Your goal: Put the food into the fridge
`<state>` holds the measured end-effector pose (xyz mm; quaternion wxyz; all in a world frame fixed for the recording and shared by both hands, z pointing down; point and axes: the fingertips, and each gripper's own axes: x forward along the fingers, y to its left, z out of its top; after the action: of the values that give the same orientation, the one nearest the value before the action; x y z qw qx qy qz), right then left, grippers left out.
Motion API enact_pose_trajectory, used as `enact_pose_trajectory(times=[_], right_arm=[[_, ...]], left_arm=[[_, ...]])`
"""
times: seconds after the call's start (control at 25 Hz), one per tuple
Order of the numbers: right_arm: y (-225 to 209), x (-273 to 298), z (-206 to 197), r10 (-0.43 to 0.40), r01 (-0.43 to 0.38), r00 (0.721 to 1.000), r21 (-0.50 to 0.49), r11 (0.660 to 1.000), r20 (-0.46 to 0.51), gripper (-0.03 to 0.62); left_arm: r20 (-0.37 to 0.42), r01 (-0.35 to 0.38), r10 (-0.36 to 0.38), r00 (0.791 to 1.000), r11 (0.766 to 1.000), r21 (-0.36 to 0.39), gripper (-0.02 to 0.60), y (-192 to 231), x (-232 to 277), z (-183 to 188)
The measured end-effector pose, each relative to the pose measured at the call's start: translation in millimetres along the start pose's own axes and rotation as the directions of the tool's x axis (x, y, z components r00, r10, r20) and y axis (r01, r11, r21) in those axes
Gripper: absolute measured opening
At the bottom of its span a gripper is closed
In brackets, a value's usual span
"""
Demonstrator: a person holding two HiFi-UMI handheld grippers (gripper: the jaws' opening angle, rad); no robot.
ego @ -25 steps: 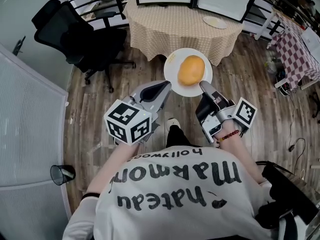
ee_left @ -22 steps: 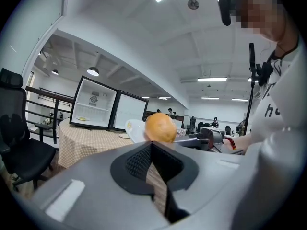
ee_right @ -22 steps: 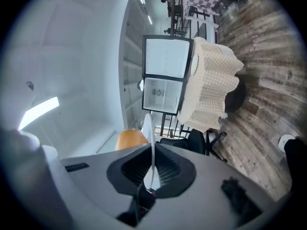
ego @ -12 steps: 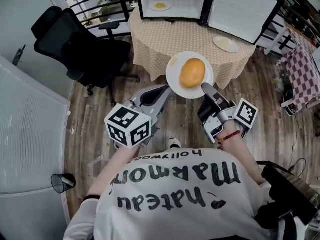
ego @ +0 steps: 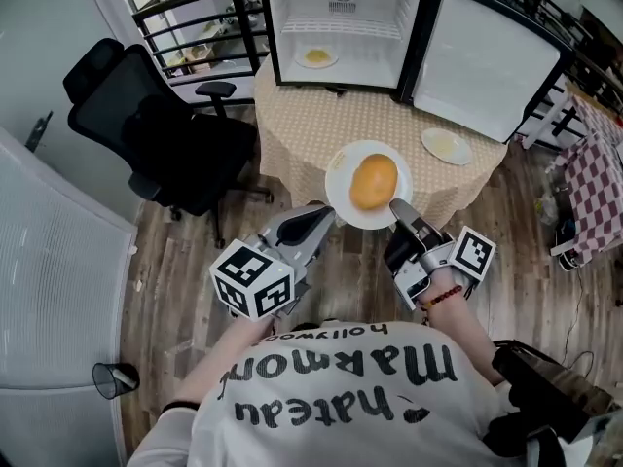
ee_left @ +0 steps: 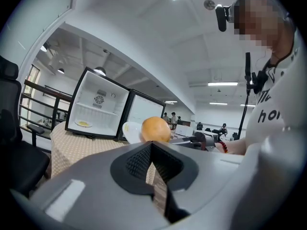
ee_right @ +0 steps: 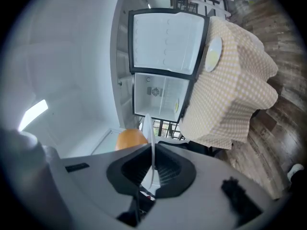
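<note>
**Firmly pinched: plate of food held short of the open fridge**

The right gripper point(ego: 394, 205) is clenched on the near rim of the white plate point(ego: 341, 178), its jaws pressed onto the thin edge. The plate sits level in the air over the bench's near edge. A round orange food item point(ego: 373, 182) rests at the middle of the plate. The left gripper point(ego: 326, 212) has its jaws together with nothing between them. Its tip is just beside the plate's near-left rim, and whether it touches cannot be told.

The fridge point(ego: 292, 8) stands on the far side of the bench point(ego: 311, 125), which is covered by a checked cloth. The fridge door point(ego: 487, 66) is swung wide to the right. A small plate point(ego: 316, 57) lies on the fridge's lower left, with bare room beside it. A black office chair point(ego: 156, 125) stands close at the bench's left. Another plate point(ego: 446, 145) lies at the bench's right edge, below the door.

The right gripper view shows the plate's rim point(ee_right: 152, 143) edge-on between the pads, which the head view hides. The left gripper view shows its closed, empty jaws.
</note>
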<state>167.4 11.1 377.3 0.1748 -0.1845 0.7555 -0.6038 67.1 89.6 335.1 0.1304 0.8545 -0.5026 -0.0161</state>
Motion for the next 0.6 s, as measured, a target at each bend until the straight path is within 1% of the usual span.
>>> enact_pose_trajectory(times=[0.2, 0.4, 0.6], right_arm=[[-6.1, 10.1, 11.5, 0.006, -0.007, 1.000, 0.039, 0.999, 0.016, 0.023], [-12.7, 17.1, 23.7, 0.001, -0.003, 1.000, 0.062, 0.998, 0.031, 0.023], [-28.8, 22.4, 31.0, -0.006, 0.003, 0.999, 0.072, 0.997, 0.041, 0.023]], left_arm=[[-0.041, -0.001, 0.000, 0.999, 1.000, -0.020, 0.008, 9.1, 15.8, -5.7], [-0.037, 0.010, -0.010, 0.999, 1.000, -0.013, 0.008, 14.8, 29.6, -3.9], [-0.049, 0.007, -0.009, 0.999, 1.000, -0.029, 0.008, 28.9, 44.0, -12.6]])
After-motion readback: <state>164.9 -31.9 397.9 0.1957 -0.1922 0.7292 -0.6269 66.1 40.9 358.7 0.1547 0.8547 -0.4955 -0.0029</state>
